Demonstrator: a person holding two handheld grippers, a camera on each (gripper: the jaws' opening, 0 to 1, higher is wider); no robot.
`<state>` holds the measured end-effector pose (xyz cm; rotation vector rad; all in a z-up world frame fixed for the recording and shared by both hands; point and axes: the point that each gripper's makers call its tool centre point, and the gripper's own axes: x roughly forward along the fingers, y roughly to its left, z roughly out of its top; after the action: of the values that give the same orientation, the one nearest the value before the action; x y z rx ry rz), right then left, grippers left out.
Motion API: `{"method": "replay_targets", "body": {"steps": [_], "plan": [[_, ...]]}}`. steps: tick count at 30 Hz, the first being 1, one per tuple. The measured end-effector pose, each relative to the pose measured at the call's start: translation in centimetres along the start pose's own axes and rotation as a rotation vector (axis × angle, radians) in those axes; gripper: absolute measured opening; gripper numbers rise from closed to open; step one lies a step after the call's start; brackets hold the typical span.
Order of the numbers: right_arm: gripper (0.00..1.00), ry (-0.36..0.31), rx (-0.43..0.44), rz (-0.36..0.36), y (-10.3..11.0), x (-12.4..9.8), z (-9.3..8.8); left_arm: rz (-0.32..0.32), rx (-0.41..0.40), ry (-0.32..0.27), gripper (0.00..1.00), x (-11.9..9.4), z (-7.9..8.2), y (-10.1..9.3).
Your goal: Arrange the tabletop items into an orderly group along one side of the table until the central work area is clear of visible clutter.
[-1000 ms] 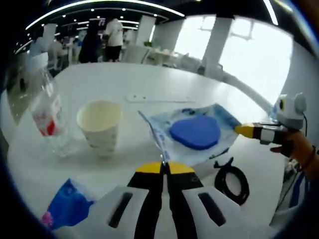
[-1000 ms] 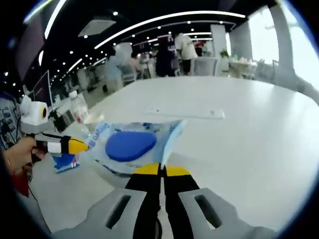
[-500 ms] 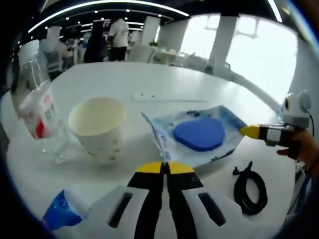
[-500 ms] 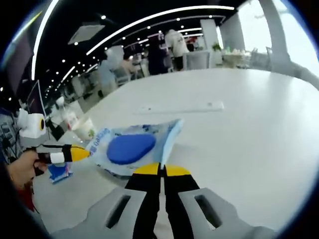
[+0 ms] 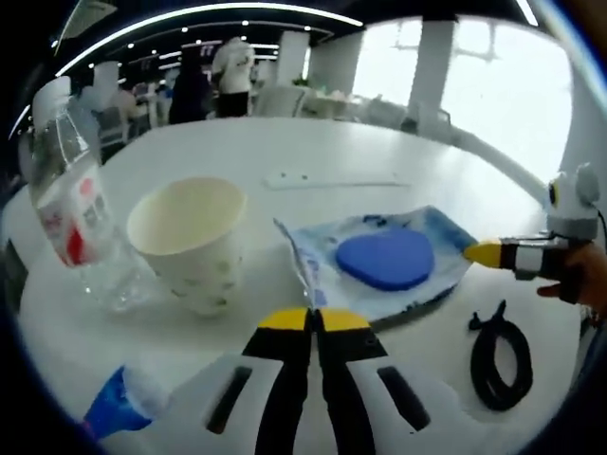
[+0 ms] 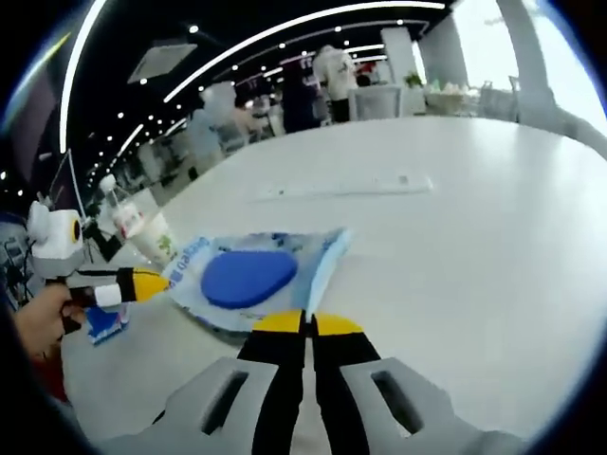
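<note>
A clear plastic bag (image 5: pixel 389 270) printed in blue, with a flat blue pad (image 5: pixel 384 258) inside, is stretched between both grippers just above the white table (image 5: pixel 285 142). My left gripper (image 5: pixel 310 318) is shut on the bag's near edge. My right gripper (image 5: pixel 484 254) comes in from the right, its yellow tip at the bag's far corner. In the right gripper view the right gripper (image 6: pixel 306 323) is shut on a corner of the bag (image 6: pixel 256 275), and the left gripper (image 6: pixel 147 284) holds the opposite corner, with a hand behind it.
A paper cup (image 5: pixel 190 242) and a clear water bottle (image 5: pixel 71 209) stand left of the bag. A blue packet (image 5: pixel 119 403) lies near the front left. A black cable loop (image 5: pixel 500 355) lies at the right. A long white strip (image 5: pixel 332 178) lies farther back. People stand in the background.
Both grippers keep their hold on the bag. The left gripper view has come closer to the cup and bottle, and the bag has been carried a little along with it.
</note>
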<state>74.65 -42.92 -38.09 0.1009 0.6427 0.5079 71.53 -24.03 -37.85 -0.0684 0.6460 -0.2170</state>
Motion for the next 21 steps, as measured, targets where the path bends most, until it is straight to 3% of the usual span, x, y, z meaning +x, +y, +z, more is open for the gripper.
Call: {"method": "replay_targets", "body": {"steps": [15,17,21], "plan": [[0.06,-0.003,-0.027,-0.045,-0.54,0.42,-0.90,0.045,0.035,0.005,0.02,0.18,-0.39,0.23],[0.08,-0.018,0.057,-0.057,-0.84,0.45,-0.65,0.048,0.009,0.002,0.03,0.06,-0.33,0.22],[0.16,-0.025,0.073,-0.050,-1.01,-0.03,-0.42,0.063,0.041,-0.001,0.07,-0.53,-0.06,0.36]]}}
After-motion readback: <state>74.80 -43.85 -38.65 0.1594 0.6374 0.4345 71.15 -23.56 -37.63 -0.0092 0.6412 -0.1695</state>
